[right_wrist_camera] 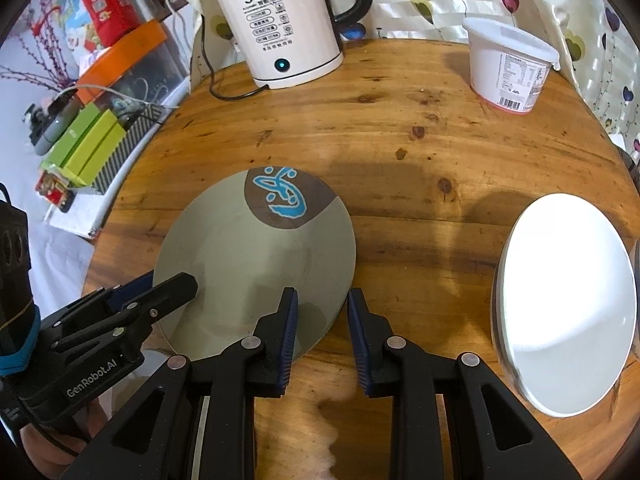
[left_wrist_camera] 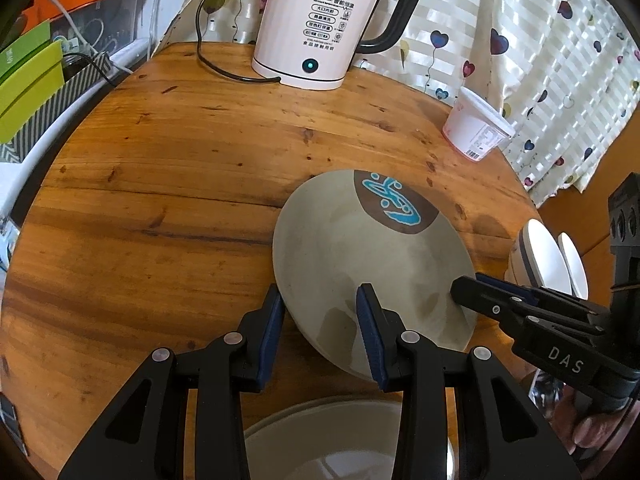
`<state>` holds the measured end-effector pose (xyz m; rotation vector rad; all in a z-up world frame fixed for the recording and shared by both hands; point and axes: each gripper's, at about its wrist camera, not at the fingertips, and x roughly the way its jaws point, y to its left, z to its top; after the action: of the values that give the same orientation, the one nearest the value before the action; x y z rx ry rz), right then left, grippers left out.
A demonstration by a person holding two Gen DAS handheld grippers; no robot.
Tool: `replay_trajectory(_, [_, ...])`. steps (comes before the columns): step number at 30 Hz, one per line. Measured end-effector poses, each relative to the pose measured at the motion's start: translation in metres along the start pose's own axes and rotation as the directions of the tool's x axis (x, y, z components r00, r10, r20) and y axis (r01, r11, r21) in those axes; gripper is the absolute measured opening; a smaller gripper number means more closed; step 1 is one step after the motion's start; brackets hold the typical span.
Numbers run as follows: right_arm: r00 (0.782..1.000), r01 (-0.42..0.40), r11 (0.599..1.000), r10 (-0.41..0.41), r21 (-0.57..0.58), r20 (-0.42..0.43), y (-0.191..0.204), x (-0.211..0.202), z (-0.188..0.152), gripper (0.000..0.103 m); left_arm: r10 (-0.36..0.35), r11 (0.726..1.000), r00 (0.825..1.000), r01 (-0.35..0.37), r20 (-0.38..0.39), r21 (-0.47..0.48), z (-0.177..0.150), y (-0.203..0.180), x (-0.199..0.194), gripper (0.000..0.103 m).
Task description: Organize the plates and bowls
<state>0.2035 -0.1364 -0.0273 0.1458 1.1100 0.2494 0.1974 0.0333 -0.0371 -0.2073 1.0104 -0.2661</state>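
Bare tabletop (right_wrist_camera: 400,128) before kettle (right_wrist_camera: 280,28)

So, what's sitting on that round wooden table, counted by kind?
Grey-green round plate with blue motif: 1
Glossy white bowls: 2
Pale dish, partly hidden: 1
White electric kettle: 1
White plastic tub: 1
Total: 6

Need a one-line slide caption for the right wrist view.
Both grippers, left and right, open at the grey plate; white bowl to its right.
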Motion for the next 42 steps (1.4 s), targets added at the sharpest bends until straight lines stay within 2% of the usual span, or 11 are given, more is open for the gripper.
replay_trajectory(15, [0.999,-0.042,0.998,0.043,-0.037,0.022,0.02,-0.026,-0.017,0.025,0.017,0.999,0.999,-0.015,0.045,-0.031,-0.022,0.003,-0.039,0.038])
replay_trajectory(35, [0.995,-0.09,0.989,0.093,-0.12,0.025,0.054,-0.055,-0.07,0.025,0.074,0.995,0.993,-0.068,0.088,-0.07,-0.084,0.011,-0.09,0.038])
replay_trajectory(42, [0.995,-0.102,0.984,0.104,-0.144,0.005,0.061,-0.056,-0.092,0.025,0.098,0.992,0.992,-0.092,0.079,-0.082,-0.11,0.014,-0.097,0.038])
